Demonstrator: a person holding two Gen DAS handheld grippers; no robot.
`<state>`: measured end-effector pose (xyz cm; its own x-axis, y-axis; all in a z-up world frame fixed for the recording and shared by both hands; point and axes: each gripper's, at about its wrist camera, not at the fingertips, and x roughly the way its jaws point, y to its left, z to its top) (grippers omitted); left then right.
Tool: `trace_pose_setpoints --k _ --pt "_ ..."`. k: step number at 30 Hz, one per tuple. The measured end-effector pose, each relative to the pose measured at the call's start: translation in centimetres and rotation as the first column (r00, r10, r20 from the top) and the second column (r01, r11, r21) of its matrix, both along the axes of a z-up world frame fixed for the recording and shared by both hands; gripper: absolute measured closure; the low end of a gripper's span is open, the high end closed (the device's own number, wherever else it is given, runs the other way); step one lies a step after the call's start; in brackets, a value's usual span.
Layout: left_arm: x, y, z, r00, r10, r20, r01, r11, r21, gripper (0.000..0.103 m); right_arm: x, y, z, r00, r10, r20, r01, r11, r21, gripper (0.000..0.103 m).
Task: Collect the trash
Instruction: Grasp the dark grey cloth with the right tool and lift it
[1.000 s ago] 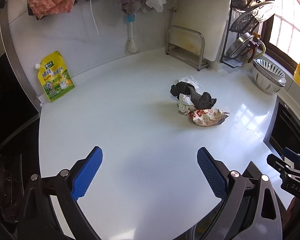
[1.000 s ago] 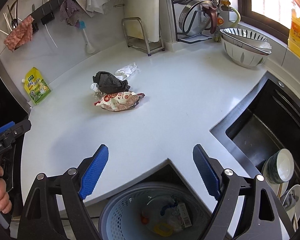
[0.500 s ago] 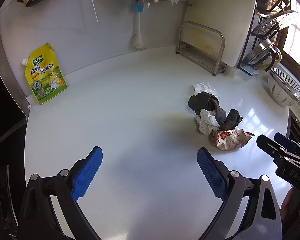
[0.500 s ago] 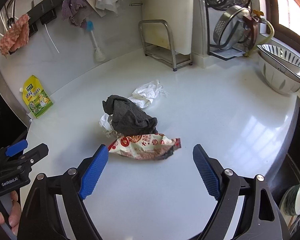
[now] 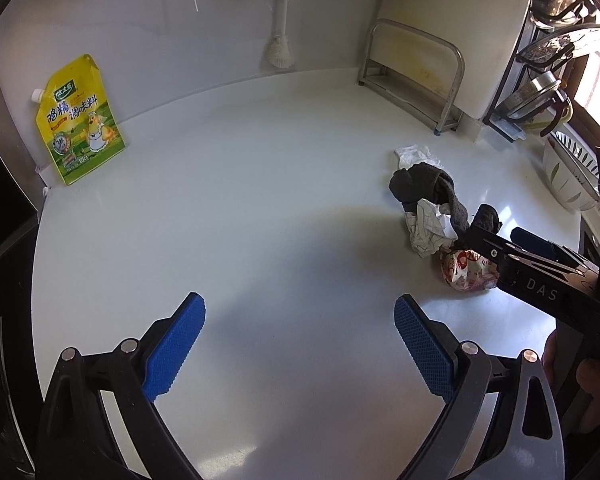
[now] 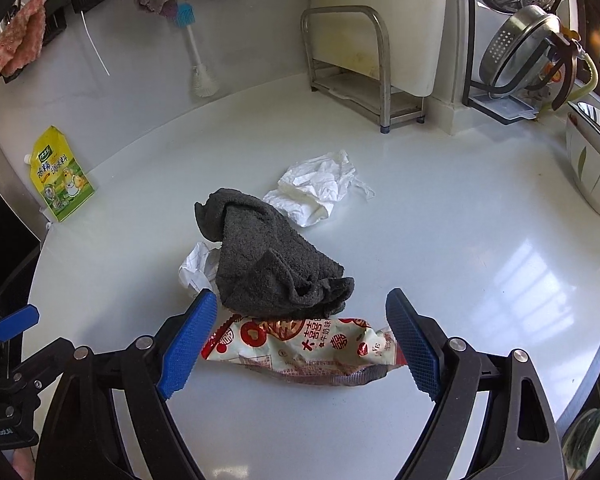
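A red-and-white snack wrapper [image 6: 300,346] lies flat on the white counter, between the open blue fingers of my right gripper [image 6: 300,344]. A dark grey cloth [image 6: 272,268] is heaped just behind it, partly over a crumpled paper [image 6: 196,268]. Further back lies a crumpled white tissue [image 6: 316,190]. In the left wrist view the same pile sits to the right: cloth [image 5: 432,188], paper [image 5: 430,228], wrapper [image 5: 466,274], with the right gripper's body in front of it. My left gripper [image 5: 300,340] is open over bare counter, holding nothing.
A yellow seasoning pouch [image 5: 80,120] leans on the back wall at left. A metal rack [image 6: 360,64] with a white cutting board stands at the back, a dish rack [image 6: 528,52] and a white bowl [image 6: 596,168] to the right. A brush [image 6: 198,56] hangs on the wall.
Both grippers have moved forward over the counter. The right one has come down until the snack wrapper lies between its open fingers; the bin and sink have left its view.
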<state>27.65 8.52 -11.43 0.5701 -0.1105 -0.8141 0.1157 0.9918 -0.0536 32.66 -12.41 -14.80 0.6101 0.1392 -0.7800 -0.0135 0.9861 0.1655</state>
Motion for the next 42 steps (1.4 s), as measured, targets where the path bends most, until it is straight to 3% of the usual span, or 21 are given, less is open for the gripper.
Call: trace_pose_setpoints --k 8,10,15,18,24,36,38,40,42 --pt "0.0 -0.2 0.1 1.0 -0.015 -0.003 0.015 1.0 -0.003 0.009 0.9 0.5 -0.5 0.999 0.039 0.0 -0.039 0.999 0.01 0.021" --pt "0.1 -0.3 0.0 1.0 -0.014 -0.005 0.014 1.0 -0.006 0.009 0.8 0.6 -0.6 0.999 0.047 -0.006 -0.047 0.998 0.033 0.036" --pt "0.2 -0.3 0.1 1.0 -0.014 -0.005 0.014 1.0 -0.016 0.009 0.4 1.5 -0.7 0.996 0.085 -0.013 -0.084 0.996 0.031 0.051" --pt "0.2 -0.4 0.3 1.0 -0.016 0.0 0.016 1.0 -0.017 0.009 0.1 1.5 -0.4 0.995 0.098 -0.014 -0.097 0.994 0.054 0.071" --pt "0.1 -0.6 0.5 1.0 -0.021 0.005 0.021 1.0 -0.023 0.009 -0.6 0.8 0.6 0.998 0.067 0.009 -0.067 0.994 0.081 0.093" --pt "-0.2 -0.9 0.7 0.999 -0.03 0.009 0.031 0.999 -0.029 0.009 -1.9 -2.3 0.7 0.999 -0.035 0.008 0.034 0.998 0.045 0.095" --pt "-0.3 -1.0 0.6 0.999 -0.032 0.008 0.033 0.999 -0.031 0.009 -1.8 -2.3 0.8 1.0 -0.025 0.006 0.025 0.999 0.037 0.091" --pt "-0.3 -1.1 0.6 0.999 -0.036 0.008 0.036 0.999 -0.031 0.009 -1.8 -2.0 0.9 1.0 -0.019 0.009 0.019 1.0 0.017 0.077" --pt "-0.4 -1.2 0.7 0.999 -0.04 0.011 0.04 0.999 -0.03 0.009 -1.8 -1.8 1.1 1.0 -0.01 0.019 0.01 1.0 0.01 0.075"
